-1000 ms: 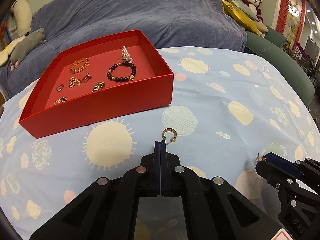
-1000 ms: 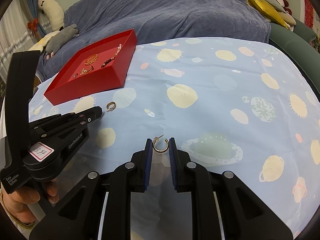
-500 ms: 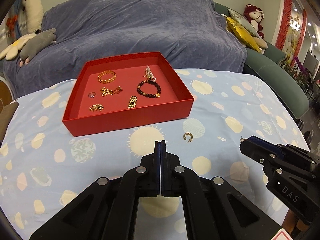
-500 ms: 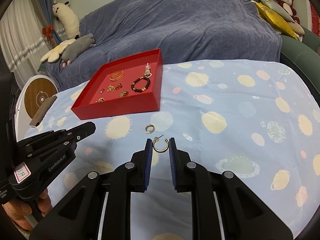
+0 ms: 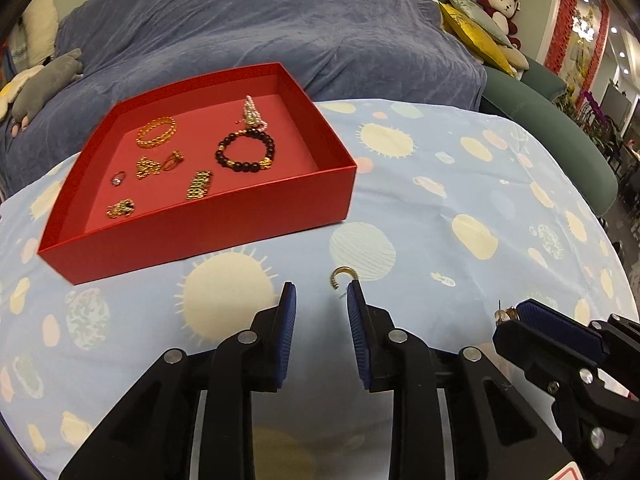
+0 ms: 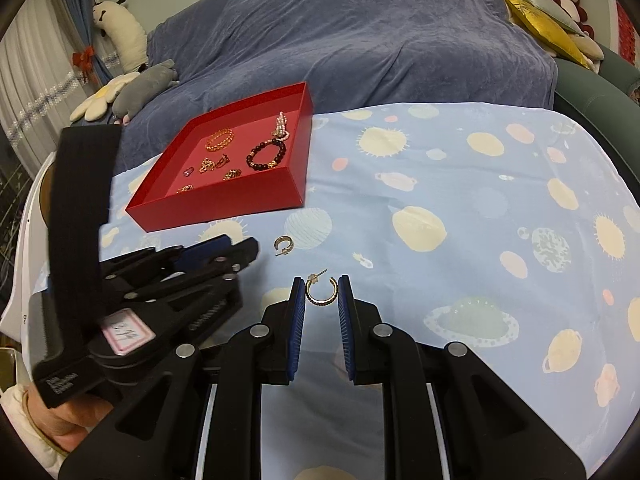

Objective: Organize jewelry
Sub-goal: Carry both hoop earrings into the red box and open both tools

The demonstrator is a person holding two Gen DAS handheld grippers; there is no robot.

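A gold hoop earring lies on the planet-print cloth, just beyond my left gripper. That gripper's jaws are opening and nothing is between them. My right gripper is shut on a second gold hoop earring, held a little above the cloth. The loose earring also shows in the right wrist view, with the left gripper close beside it. The red box stands behind and holds a dark bead bracelet, a gold bracelet and several small gold pieces.
The right gripper sits low at the right of the left wrist view. A sofa under a blue cover rises behind the table, with plush toys on it. A hand grips the left tool.
The left jaws were shut and now stand apart. The left gripper drew back from the loose earring, then came close to it again. The right gripper kept its earring and rose slightly.
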